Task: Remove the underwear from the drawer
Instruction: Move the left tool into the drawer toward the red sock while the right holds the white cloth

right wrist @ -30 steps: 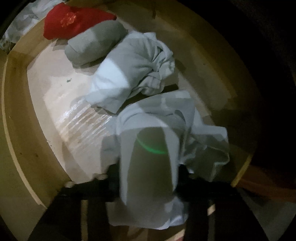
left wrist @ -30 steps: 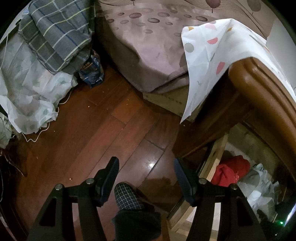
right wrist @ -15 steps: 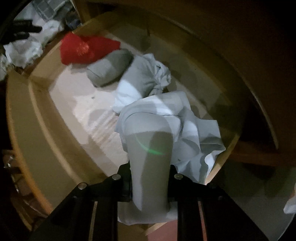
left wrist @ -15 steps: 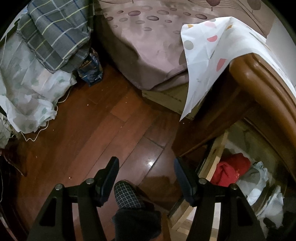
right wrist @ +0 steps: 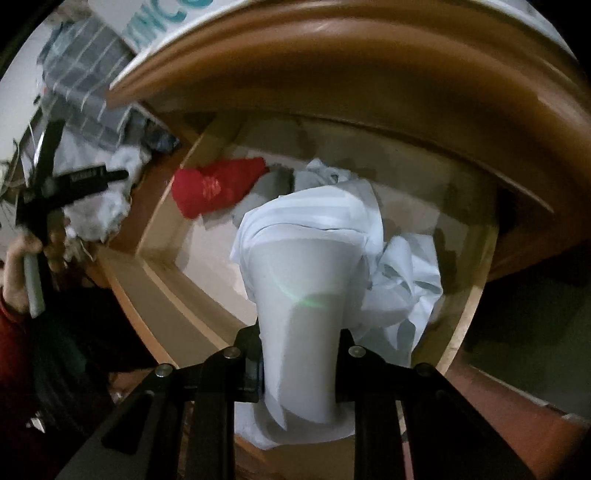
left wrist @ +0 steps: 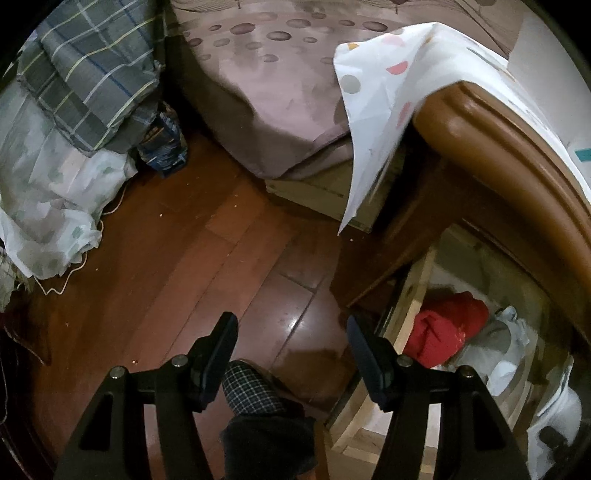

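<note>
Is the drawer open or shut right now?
Open: the drawer is pulled out, with red cloth and pale garments visible inside.

The pale underwear [right wrist: 303,295] fills the middle of the right wrist view and covers the fingertips of the right hand-held gripper [right wrist: 299,365], along with much of the drawer [right wrist: 177,295] floor behind it. A grey roll [right wrist: 275,184] shows only in part. In the left wrist view the drawer is cut off by the picture's edge. The printed letters [right wrist: 173,11] are blurred and cropped.
</note>
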`<state>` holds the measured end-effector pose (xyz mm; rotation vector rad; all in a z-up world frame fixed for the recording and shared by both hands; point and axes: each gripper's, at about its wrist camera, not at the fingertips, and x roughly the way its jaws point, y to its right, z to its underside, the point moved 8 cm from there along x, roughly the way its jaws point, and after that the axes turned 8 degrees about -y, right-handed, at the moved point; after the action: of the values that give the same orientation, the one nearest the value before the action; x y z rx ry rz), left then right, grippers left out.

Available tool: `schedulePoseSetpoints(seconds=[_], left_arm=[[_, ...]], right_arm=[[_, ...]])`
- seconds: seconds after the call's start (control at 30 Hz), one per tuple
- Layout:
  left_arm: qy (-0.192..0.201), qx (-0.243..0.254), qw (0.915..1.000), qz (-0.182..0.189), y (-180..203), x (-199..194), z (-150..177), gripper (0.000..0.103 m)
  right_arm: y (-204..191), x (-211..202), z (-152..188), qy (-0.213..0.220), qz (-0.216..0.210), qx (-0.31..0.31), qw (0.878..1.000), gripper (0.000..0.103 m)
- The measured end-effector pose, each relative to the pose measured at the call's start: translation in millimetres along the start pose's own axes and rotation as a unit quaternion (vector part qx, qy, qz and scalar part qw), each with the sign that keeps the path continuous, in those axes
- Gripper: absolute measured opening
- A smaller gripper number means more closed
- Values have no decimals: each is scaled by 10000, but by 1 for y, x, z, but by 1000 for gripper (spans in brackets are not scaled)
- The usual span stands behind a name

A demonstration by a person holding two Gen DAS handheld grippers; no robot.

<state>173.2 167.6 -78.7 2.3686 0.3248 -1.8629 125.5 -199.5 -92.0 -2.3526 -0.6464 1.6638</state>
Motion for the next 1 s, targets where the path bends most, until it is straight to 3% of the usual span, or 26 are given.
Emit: schedulePoseSetpoints(seconds=[0.23, 0.5, 0.63, 0.83, 1.0], left_arm=[[19, 175, 9998, 55, 8, -1, 1, 63], [37, 1138, 9933, 201, 48, 0, 15, 63], [50, 1732, 9838, 453, 74, -2, 28, 63], [388, 2501, 9671, 249, 102, -6, 42, 63], [545, 3307, 9422, 5, 130, 0, 52, 63]], right_arm=[[1, -12, -4, 213, -672, 262, 9972, 21], [14, -20, -5, 499, 523, 506, 9961, 21], [18, -12, -6, 708, 639, 772, 9924, 21], [23, -11, -3, 915, 736, 1052, 9875, 21], [28, -25, 5, 1214, 525, 1365, 9818, 21]])
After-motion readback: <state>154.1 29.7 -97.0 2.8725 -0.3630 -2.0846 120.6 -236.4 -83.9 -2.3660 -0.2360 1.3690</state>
